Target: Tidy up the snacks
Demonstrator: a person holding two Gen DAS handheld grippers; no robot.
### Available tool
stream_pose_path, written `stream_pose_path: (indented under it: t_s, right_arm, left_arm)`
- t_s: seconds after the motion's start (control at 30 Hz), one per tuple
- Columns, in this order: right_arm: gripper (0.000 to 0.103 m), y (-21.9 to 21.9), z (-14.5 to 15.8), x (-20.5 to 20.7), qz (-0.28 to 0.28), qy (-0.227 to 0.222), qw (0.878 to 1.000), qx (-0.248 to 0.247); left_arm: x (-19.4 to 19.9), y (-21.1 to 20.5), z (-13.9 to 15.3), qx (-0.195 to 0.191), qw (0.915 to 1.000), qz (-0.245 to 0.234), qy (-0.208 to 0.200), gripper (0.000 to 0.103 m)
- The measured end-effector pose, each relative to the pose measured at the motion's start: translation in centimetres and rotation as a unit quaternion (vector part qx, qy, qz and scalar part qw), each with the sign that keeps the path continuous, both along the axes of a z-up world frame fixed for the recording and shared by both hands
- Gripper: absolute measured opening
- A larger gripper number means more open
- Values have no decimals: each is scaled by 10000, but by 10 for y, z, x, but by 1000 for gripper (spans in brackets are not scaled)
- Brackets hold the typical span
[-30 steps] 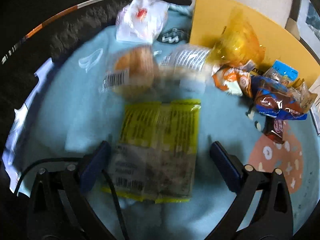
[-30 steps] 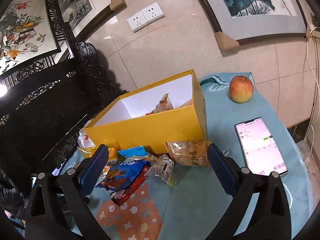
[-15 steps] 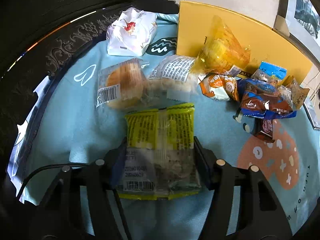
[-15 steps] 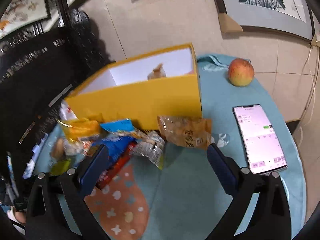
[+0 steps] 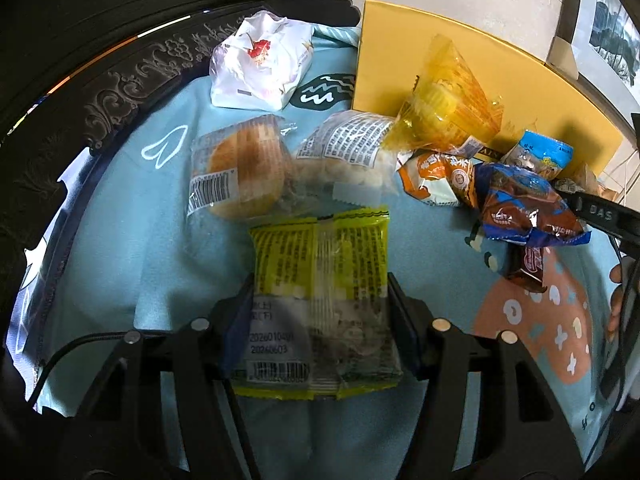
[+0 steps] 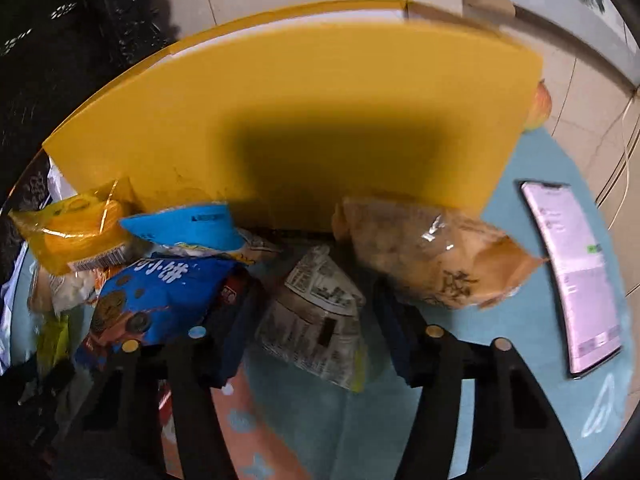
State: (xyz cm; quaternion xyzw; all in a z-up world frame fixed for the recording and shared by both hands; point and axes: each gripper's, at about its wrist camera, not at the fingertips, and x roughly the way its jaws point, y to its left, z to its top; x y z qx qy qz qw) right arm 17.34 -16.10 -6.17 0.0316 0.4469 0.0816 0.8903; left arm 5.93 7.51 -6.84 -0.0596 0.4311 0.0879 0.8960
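Left gripper [image 5: 320, 320] clamped on yellow snack packet [image 5: 320, 280]; right gripper [image 6: 312, 332] closed around printed silver packet [image 6: 316, 320].

Yellow box [image 6: 300, 100] stands on the blue tablecloth [image 5: 120, 248], with loose snacks at its base. Tan bag [image 6: 432, 256] leans against the box wall. Bun packet [image 5: 236, 168] lies just beyond the held yellow packet. Phone [image 6: 572, 272] lies to the right.

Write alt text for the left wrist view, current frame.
The left gripper is closed on a yellow-and-clear snack packet lying on a light blue tablecloth. Beyond it lie a wrapped bun, a white bag and a pile of colourful snack packs against a yellow box.
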Motion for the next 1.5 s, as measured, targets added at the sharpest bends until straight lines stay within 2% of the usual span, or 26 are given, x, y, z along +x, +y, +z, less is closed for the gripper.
stream_pose_path:
  t_s: [0.07, 0.13, 0.3, 0.53, 0.77, 0.93, 0.97, 1.03, 1.13, 1.27, 1.37, 1.43, 1.5]
  right_arm:
    - [35, -8, 1, -2, 39, 36, 9999, 157]
    - [34, -20, 8, -6, 7, 33, 9990, 450]
    - [34, -48, 35, -31, 81, -149, 9957, 910]
    - [34, -69, 58, -54, 190, -465, 9911, 1236]
    - [37, -80, 45, -53, 242, -294, 9881, 1490]
    - [46, -73, 33, -41, -179, -22, 9960, 871]
    - [52, -70, 33, -38, -212, -14, 9970, 750]
    - [59, -62, 37, -32, -227, -116, 9985, 494]
    - [77, -58, 44, -29, -195, -157, 9995, 198]
    - [77, -64, 44, -44, 391, 8, 9991, -163]
    - [77, -64, 33, -73, 1148, 186, 9901, -781]
    - [77, -60, 26, -90, 1471, 268, 9837, -1003]
    - [77, -59, 23, -100, 1486, 296, 9832, -1018]
  left_arm:
    - [-1, 1, 0, -16, 10000, -7, -4, 62]
    - [-1, 1, 0, -35, 10000, -16, -8, 61]
    - [-2, -3, 5, -82, 9999, -84, -44, 61]
    - [-10, -11, 20, -132, 9996, -185, -178, 61]
    - [-23, -12, 42, -65, 9991, -150, -403, 61]
    - [-24, -23, 52, -12, 9983, -237, -525, 61]
    - [-23, -26, 53, -35, 9982, -279, -525, 61]
    - [-20, -29, 52, -65, 9981, -331, -524, 61]
    - [-20, -30, 50, -125, 9980, -383, -493, 61]
    - [-22, -24, 51, -171, 9978, -378, -518, 61]
    - [-20, -23, 50, -232, 9974, -426, -529, 61]
    - [-18, -26, 48, -266, 9972, -472, -511, 61]
    - [-16, -31, 45, -284, 9969, -550, -479, 61]
